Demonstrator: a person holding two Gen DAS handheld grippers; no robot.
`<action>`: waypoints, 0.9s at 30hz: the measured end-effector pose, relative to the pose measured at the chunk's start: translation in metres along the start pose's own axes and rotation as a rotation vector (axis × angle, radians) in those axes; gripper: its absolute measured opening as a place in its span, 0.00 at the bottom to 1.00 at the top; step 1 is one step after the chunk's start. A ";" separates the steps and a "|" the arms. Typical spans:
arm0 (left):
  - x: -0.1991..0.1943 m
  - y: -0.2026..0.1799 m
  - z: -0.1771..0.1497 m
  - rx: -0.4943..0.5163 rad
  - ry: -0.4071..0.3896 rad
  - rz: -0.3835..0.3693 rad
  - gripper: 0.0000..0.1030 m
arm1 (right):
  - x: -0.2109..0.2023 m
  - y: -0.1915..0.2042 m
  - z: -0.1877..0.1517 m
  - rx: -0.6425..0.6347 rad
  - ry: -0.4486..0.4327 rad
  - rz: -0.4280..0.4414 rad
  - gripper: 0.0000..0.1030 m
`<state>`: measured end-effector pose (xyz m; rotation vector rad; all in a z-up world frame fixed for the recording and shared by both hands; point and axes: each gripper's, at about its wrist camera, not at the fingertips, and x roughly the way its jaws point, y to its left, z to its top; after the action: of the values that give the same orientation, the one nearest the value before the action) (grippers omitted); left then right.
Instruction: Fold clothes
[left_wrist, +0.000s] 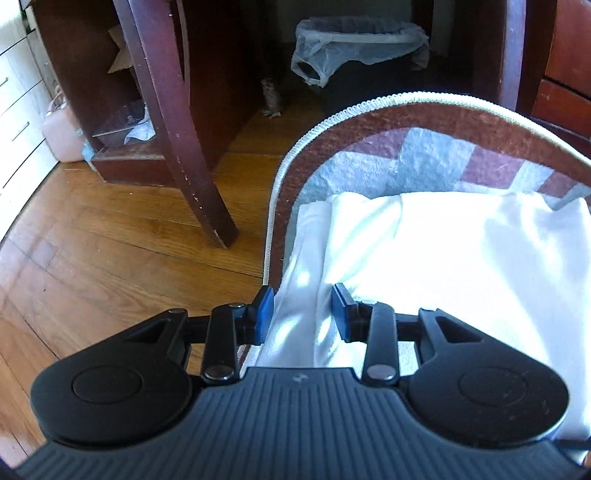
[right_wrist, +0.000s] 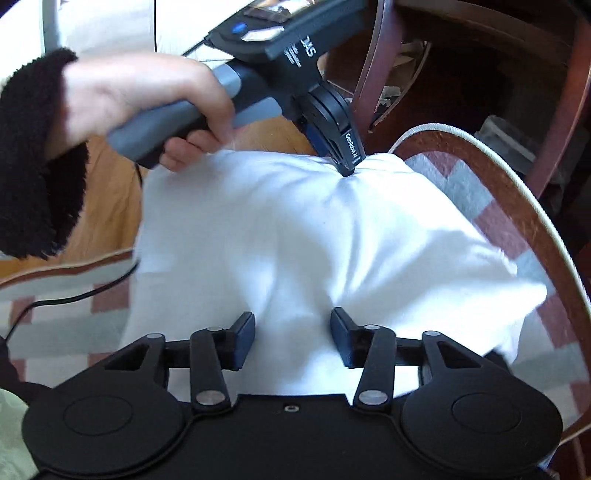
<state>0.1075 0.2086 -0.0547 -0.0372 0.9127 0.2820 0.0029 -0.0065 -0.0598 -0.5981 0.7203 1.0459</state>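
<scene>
A white cloth (right_wrist: 314, 236) lay spread over a patterned rug (right_wrist: 491, 214) at the centre of both views, its folds washed out by glare. In the right wrist view, the right gripper (right_wrist: 292, 338) sat at the bottom of the frame, its jaws wide apart over the cloth's near edge and holding nothing. A black cable (right_wrist: 74, 297) trailed across the rug at lower left. Farther off, at upper centre, the left gripper (right_wrist: 351, 168) pressed its tip into the cloth's far edge; whether it had pinched the fabric could not be told there. A hand (right_wrist: 147, 99) in a black fleece sleeve (right_wrist: 40, 155) wrapped around the gripper's grey handle at upper left, fingers curled beneath. In the left wrist view, the blue pads (left_wrist: 264, 314) stood apart with a white fold between them, not clamped. Beyond the rug's corded edge lay wooden floor (left_wrist: 110, 240), a dark chair leg (left_wrist: 177, 129) at upper left and a bag-lined bin (left_wrist: 362, 48) at top centre, dim in shadow.
</scene>
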 end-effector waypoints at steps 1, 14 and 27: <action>-0.008 0.001 -0.001 -0.012 -0.012 -0.004 0.34 | -0.001 0.004 0.001 -0.032 0.018 -0.007 0.54; -0.072 -0.006 -0.058 -0.020 -0.053 -0.203 0.33 | -0.014 -0.078 0.034 0.155 -0.012 -0.049 0.50; -0.045 0.004 -0.074 -0.133 -0.014 -0.228 0.33 | 0.027 -0.099 0.017 0.328 -0.017 -0.140 0.48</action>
<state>0.0227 0.1913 -0.0644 -0.2599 0.8663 0.1297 0.1064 -0.0177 -0.0600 -0.3498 0.8030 0.7816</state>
